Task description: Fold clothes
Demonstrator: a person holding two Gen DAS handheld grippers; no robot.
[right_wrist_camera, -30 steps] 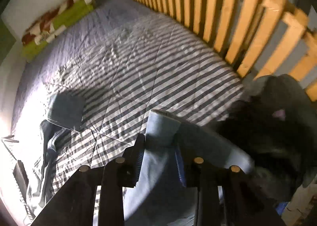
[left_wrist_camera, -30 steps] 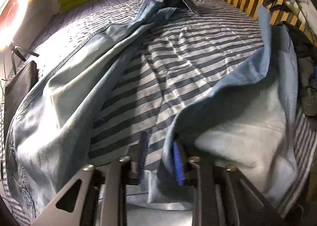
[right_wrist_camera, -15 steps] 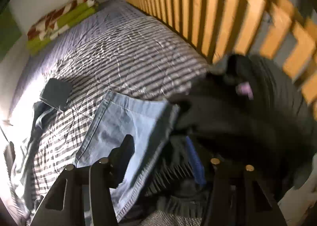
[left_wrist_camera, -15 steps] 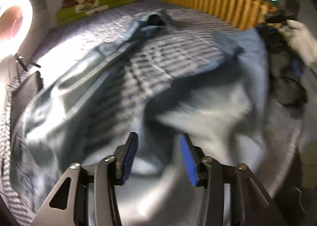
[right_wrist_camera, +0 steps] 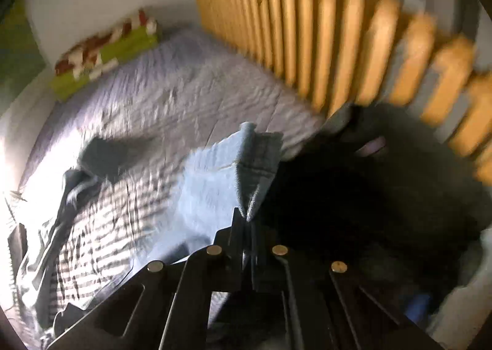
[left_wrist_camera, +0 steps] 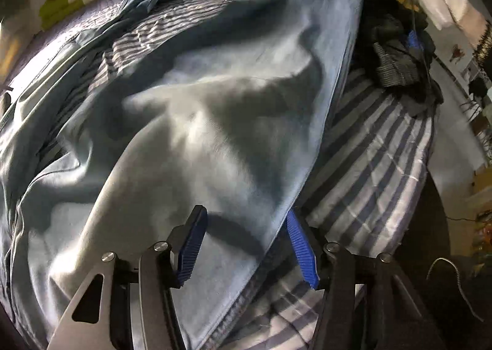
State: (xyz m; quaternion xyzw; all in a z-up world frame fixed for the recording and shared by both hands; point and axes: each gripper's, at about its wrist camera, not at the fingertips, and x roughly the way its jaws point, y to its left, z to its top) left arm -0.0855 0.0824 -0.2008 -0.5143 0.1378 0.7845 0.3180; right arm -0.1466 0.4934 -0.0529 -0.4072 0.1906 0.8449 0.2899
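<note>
The jeans [left_wrist_camera: 190, 135] lie spread on the striped bed [left_wrist_camera: 378, 165], one leg raised toward the slatted rail [right_wrist_camera: 338, 52]. You are in the first fold. Your right tool [right_wrist_camera: 249, 221] has just clenched on that leg's hem. Your left tool [left_wrist_camera: 246, 245] has just opened, denim loose between its jaws; re-grip there next.

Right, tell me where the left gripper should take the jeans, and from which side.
Take the jeans at the stitched side seam lying between the open left gripper pads, coming from the near end. That edge is taut toward the right gripper.
</note>
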